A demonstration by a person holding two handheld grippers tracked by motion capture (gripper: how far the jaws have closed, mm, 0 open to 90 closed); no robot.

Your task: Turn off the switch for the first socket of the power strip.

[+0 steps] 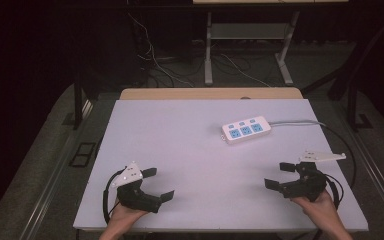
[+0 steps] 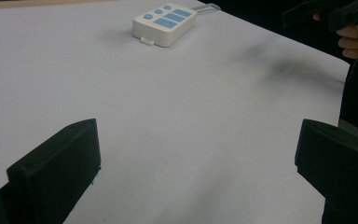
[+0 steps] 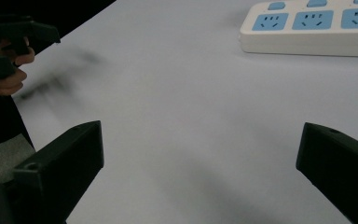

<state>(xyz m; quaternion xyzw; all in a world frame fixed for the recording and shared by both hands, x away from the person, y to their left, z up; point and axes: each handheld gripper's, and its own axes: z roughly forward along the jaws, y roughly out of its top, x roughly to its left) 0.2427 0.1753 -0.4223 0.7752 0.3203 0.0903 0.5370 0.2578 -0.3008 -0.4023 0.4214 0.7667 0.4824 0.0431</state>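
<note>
White plastic power strip [image 1: 246, 129] (blue sockets) lies flat; left gripper [image 1: 157, 183] & right gripper [image 1: 279, 175] both spread wide.

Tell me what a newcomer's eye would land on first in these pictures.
The white power strip with three blue sockets stands out, lying alone on the right far part of the pale table, its grey cord running off to the right. Next come the two black grippers at the near edge: the left gripper and the right gripper, each held in a hand, jaws wide apart, with nothing between them.
</note>
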